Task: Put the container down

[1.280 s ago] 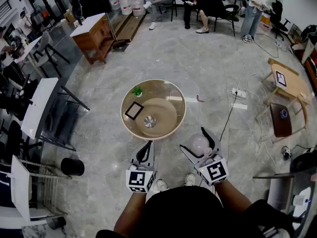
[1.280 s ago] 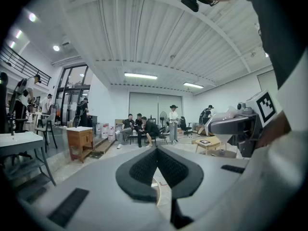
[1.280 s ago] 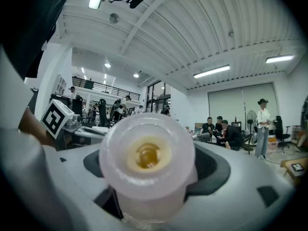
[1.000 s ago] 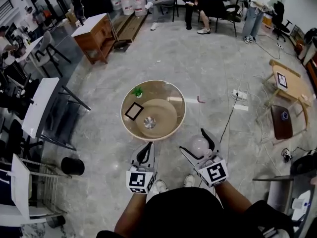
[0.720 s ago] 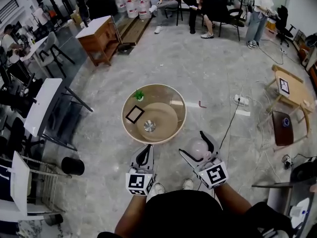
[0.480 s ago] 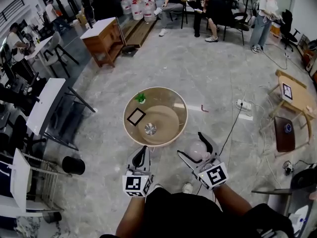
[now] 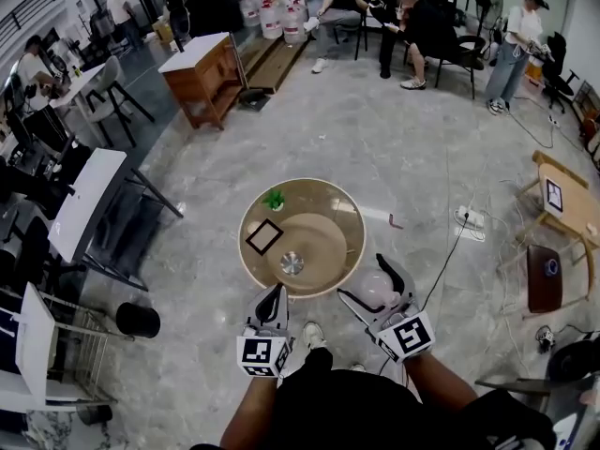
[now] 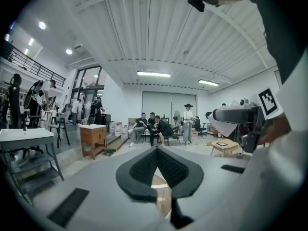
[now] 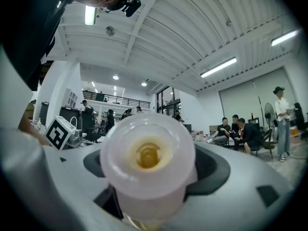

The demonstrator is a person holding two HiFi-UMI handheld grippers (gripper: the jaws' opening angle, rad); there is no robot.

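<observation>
The right gripper (image 7: 367,279) clamps its fingers on the pale container (image 9: 147,160). The left gripper (image 7: 274,295) has its fingers pressed together, empty.

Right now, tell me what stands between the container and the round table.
Nothing visible does. The container, held by the right gripper, hangs beside the table at its near edge, with only open air between them.
</observation>
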